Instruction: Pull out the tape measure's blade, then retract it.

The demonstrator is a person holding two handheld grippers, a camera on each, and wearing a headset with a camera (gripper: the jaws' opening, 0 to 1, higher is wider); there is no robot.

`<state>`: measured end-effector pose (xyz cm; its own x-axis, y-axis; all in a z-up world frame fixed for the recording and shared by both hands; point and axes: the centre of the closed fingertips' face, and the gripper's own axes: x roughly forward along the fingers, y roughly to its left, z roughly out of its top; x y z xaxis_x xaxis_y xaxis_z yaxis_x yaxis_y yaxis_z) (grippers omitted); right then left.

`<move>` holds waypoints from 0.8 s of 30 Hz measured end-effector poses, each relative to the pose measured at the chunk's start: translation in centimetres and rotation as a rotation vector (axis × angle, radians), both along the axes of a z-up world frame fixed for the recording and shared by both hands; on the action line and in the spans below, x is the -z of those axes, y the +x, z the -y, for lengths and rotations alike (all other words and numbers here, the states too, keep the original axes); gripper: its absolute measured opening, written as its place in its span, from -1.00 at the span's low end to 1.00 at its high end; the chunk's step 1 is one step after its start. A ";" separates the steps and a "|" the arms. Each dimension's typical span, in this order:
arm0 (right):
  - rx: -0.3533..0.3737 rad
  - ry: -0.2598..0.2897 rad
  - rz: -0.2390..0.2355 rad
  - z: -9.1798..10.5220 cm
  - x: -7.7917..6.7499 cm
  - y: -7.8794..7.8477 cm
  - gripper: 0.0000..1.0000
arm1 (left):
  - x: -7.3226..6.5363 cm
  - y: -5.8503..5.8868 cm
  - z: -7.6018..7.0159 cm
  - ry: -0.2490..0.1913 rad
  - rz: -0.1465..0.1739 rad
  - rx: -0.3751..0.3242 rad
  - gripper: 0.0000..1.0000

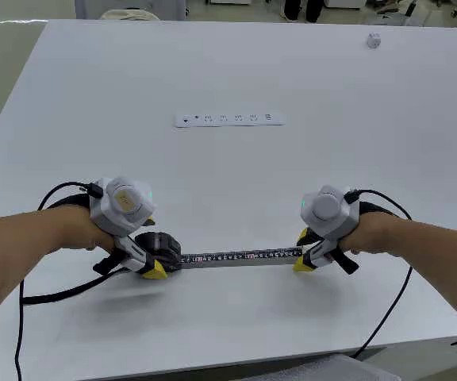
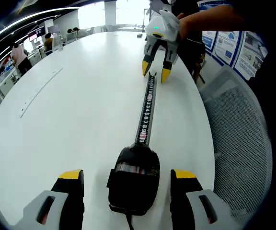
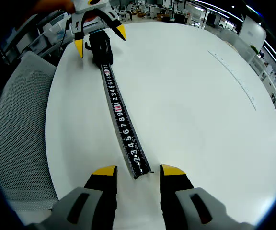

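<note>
A: where's the tape point(image 1: 162, 251) at?

B: case point(image 2: 133, 179) sits near the bench's point(image 1: 236, 63) front edge, blade point(image 3: 121, 120) out flat along that edge.

A: and the grippers?

B: left gripper point(image 2: 127, 173) is spread, jaws straddling the case with a gap each side. right gripper point(image 3: 138, 170) is spread too, blade tip between its jaws, not pinched.

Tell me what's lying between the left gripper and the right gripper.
The tape measure's pulled-out blade, running from its black case at the left gripper to the right gripper; the head view shows it.
</note>
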<state>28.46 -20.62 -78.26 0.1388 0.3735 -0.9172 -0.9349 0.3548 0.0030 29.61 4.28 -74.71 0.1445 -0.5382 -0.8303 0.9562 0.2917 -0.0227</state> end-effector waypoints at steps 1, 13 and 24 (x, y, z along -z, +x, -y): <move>0.012 0.005 -0.002 0.2 0.0 0.0 -0.27 | 0.0 -0.2 -0.2 -0.004 -0.006 -0.006 0.45; 0.158 0.084 0.018 1.7 -0.9 -0.6 0.09 | -0.6 -1.0 -2.9 -0.097 -0.007 -0.161 0.81; 0.263 0.173 0.057 2.0 -2.8 -1.8 0.43 | -2.4 -2.5 -4.9 -0.225 0.015 -0.310 1.00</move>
<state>26.67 -22.63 -75.50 0.3005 0.4678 -0.8312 -0.8117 0.5830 0.0347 27.12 9.19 -72.27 0.3404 -0.6355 -0.6931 0.8240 0.5566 -0.1056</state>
